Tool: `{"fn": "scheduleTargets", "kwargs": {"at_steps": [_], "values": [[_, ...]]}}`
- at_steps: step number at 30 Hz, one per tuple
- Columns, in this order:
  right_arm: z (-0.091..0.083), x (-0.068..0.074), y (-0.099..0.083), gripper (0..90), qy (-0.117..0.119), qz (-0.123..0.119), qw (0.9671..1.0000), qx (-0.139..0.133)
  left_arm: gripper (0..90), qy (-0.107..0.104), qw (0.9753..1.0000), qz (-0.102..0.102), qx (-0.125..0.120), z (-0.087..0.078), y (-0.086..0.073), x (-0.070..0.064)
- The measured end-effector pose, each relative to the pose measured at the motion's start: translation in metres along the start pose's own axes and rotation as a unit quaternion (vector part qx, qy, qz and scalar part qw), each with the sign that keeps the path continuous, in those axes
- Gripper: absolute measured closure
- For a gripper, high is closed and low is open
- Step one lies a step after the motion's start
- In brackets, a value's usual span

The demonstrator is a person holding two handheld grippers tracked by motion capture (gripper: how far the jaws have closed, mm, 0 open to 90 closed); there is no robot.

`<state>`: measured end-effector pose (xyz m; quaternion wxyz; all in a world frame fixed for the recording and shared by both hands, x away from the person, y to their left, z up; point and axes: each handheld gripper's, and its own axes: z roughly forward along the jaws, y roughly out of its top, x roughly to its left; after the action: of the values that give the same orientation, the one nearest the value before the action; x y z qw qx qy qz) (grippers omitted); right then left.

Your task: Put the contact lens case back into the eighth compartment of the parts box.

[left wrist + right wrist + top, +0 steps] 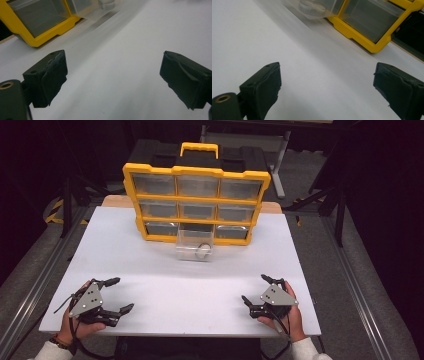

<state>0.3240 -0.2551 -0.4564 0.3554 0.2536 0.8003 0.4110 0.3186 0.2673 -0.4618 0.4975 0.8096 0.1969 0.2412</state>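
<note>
Drawer sits far across the white desk from both tools, pulled out from the bottom middle slot of the yellow box, and its long side points back toward the person. The left tool and right tool both rest near the front edge with jaws wide and holding nothing, and the right one looks a bit nearer. The drawer is see-through plastic with a small metal ring inside.
</note>
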Motion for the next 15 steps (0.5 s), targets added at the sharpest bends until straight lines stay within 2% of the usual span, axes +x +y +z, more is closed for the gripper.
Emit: {"fn": "scheduleTargets", "kwargs": {"at_steps": [15], "values": [[-0.001, -0.0006, 0.0004, 9.1, -0.006, 0.001, 1.0, -0.002, 8.7, 0.0, 1.0, 0.001, 0.001, 0.0005, 0.0, 0.0]]}}
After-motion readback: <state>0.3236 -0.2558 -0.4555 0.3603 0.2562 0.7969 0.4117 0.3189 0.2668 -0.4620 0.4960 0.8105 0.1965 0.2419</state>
